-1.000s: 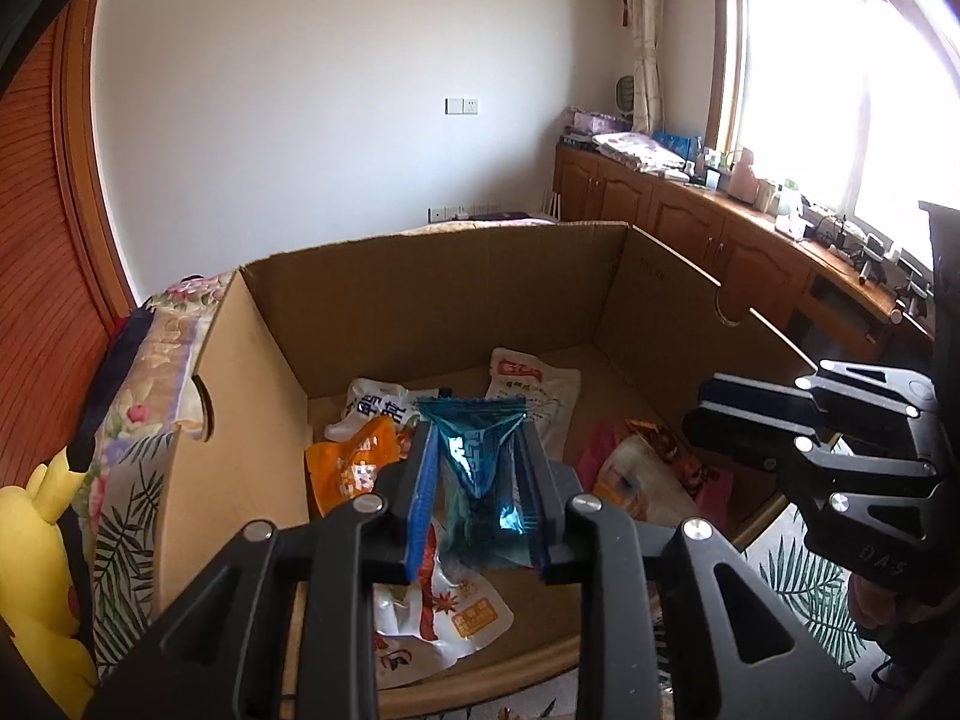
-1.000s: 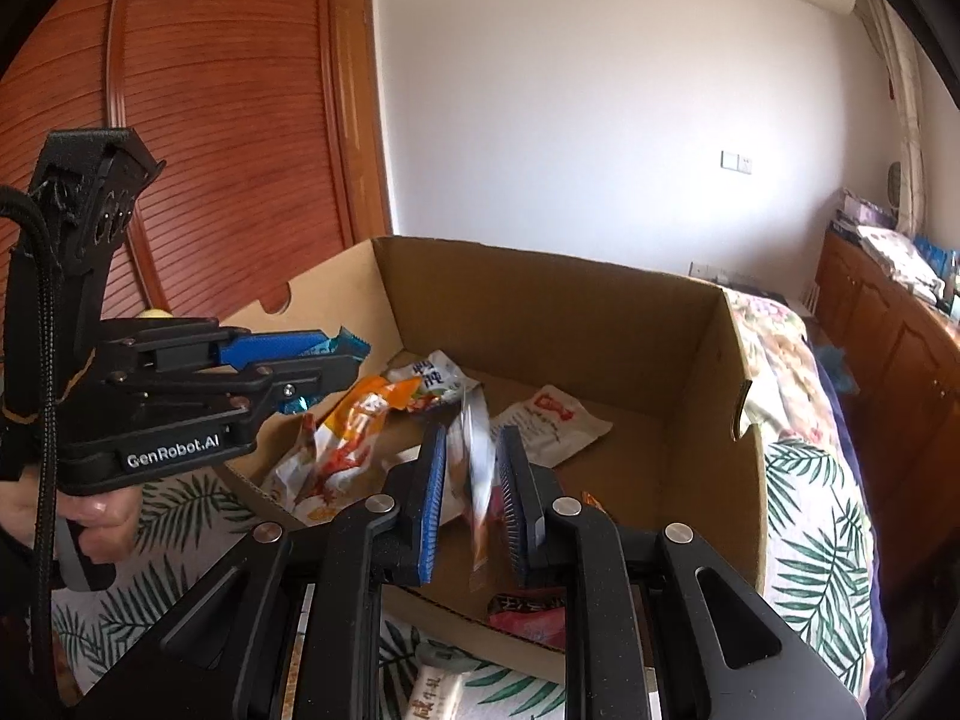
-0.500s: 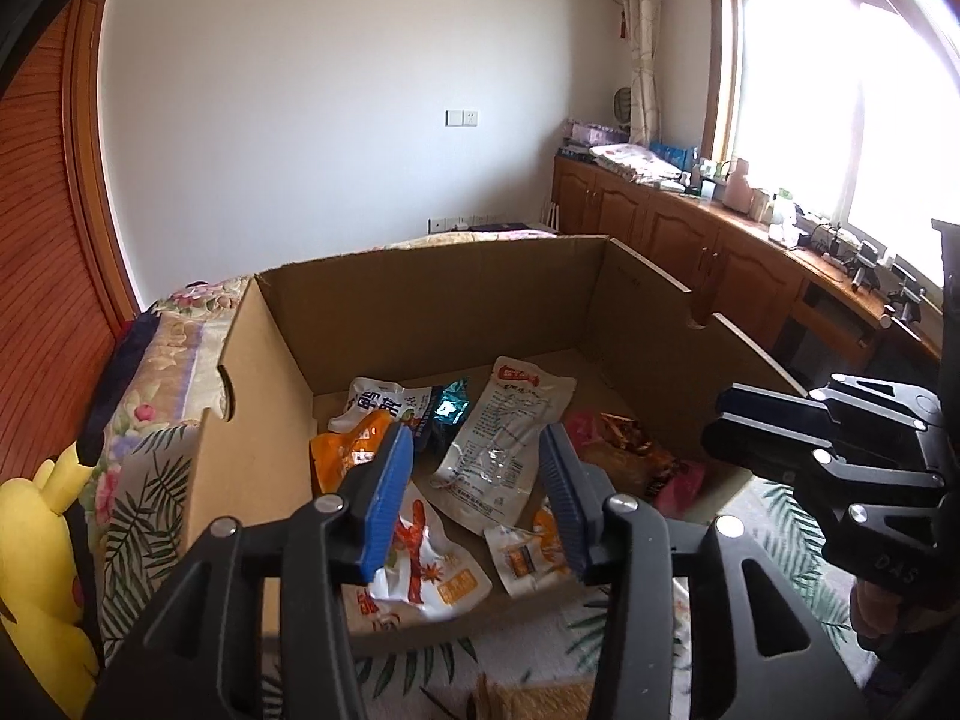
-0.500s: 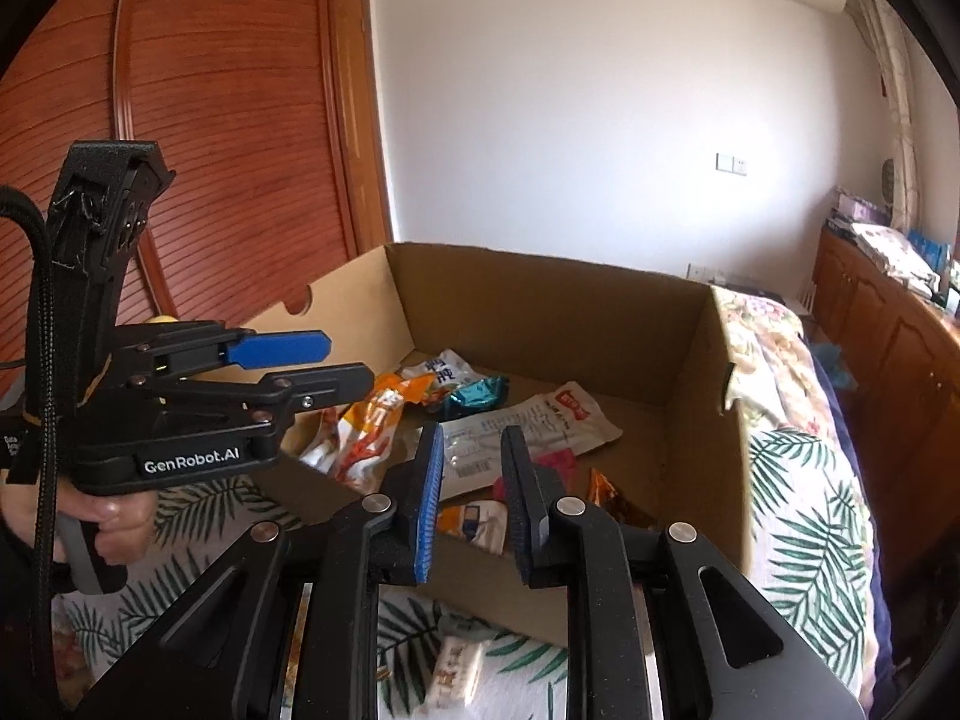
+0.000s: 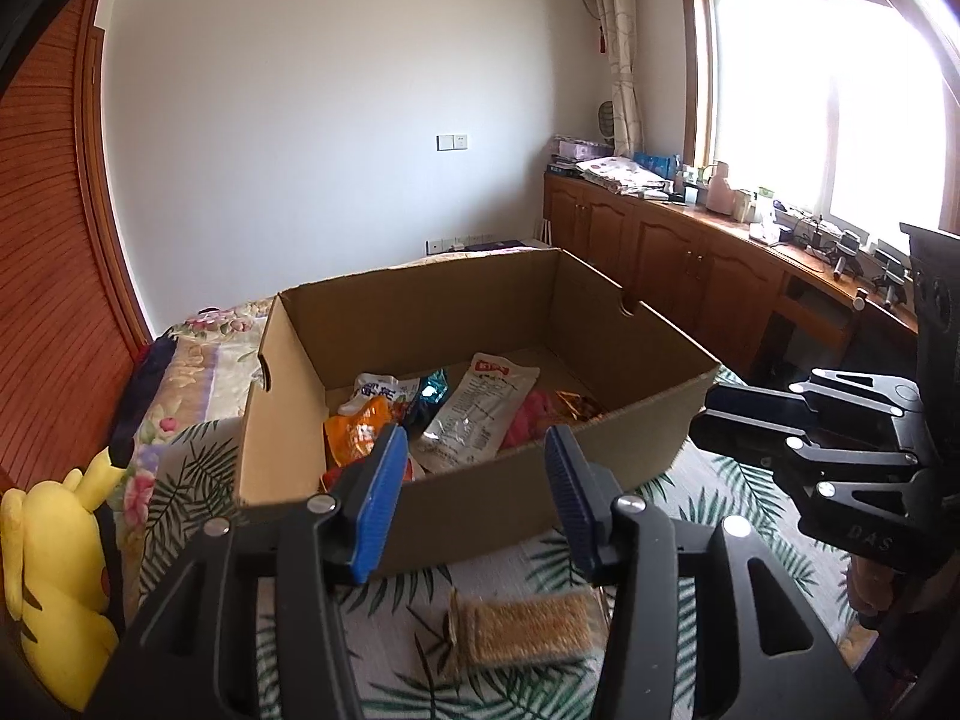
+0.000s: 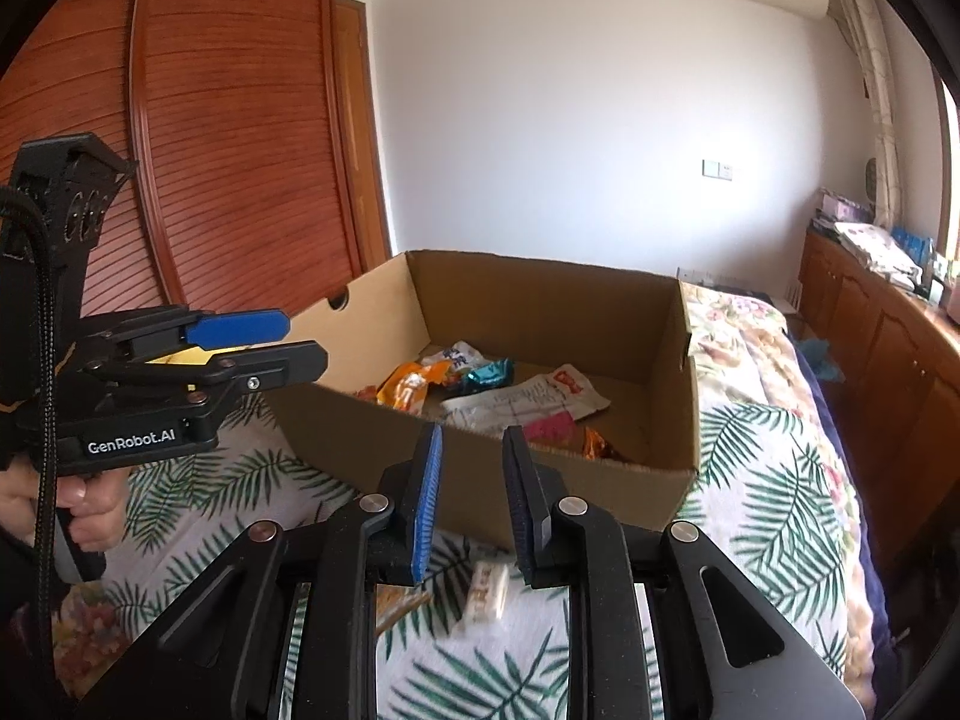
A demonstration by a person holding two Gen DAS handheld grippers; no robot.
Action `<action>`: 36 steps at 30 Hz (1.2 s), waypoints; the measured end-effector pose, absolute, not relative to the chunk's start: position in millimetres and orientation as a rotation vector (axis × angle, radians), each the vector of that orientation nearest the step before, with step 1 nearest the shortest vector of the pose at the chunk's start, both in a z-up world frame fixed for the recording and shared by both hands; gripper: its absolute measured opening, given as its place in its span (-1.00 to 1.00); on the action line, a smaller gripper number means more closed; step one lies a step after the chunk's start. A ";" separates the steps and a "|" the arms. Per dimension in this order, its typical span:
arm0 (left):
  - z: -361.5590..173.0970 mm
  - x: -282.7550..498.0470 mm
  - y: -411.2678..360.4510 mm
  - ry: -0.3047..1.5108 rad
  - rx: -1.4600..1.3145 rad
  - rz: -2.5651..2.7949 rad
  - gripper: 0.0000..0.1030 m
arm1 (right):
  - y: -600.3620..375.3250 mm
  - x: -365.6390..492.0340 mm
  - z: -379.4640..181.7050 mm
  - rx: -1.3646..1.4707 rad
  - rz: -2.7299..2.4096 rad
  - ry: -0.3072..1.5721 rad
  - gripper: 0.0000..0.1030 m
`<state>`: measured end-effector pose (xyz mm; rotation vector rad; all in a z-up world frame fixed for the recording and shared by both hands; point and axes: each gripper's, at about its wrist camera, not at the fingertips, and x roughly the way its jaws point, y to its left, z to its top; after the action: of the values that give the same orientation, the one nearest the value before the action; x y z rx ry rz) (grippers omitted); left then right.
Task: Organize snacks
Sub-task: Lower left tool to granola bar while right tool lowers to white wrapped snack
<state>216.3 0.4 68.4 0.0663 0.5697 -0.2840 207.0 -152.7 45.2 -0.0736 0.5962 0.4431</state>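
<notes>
Left wrist view: the left gripper, black with blue pads, sits at the lower centre of the frame. Its jaws are opening, well apart, with nothing between them. Behind the pads stands an open brown cardboard box on a bedspread printed with green palm leaves.

Box contents, mid-frame: an orange snack pouch, a white pouch with blue lettering, a small teal foil packet, a long clear-and-white packet with a red label, a pink packet and an orange-brown foil wrapper. All lie flat on the box floor.

Outside the box, at lower centre between the gripper arms, a tan rectangular snack bar in clear wrap lies on the bedspread. A yellow plush toy occupies the lower left edge.

Right wrist view: the right gripper is at lower centre, jaws narrowly parted and opening, gripping nothing. Below the pads a small white wrapped snack lies on the bedspread, outside the near box wall. A person's hand at the left edge holds the left gripper's handle.

Background: white wall, wooden cabinets under a bright window, upper right.
</notes>
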 end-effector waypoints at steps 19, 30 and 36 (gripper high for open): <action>-4.2 195.8 -1.9 0.698 0.061 -0.293 -0.03 | -151.1 197.1 -15.9 -0.081 0.440 0.736 -0.23; -33.9 193.2 -0.1 0.763 0.042 -0.301 -0.03 | -143.2 221.7 -55.1 -0.106 0.425 0.848 -0.22; -40.9 197.5 1.3 0.784 0.035 -0.306 -0.03 | -138.5 231.0 -65.7 -0.116 0.417 0.903 -0.23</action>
<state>197.5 1.3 -40.9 0.0345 0.7836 -0.3058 231.0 -138.5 -65.7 -0.1157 0.9034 0.4169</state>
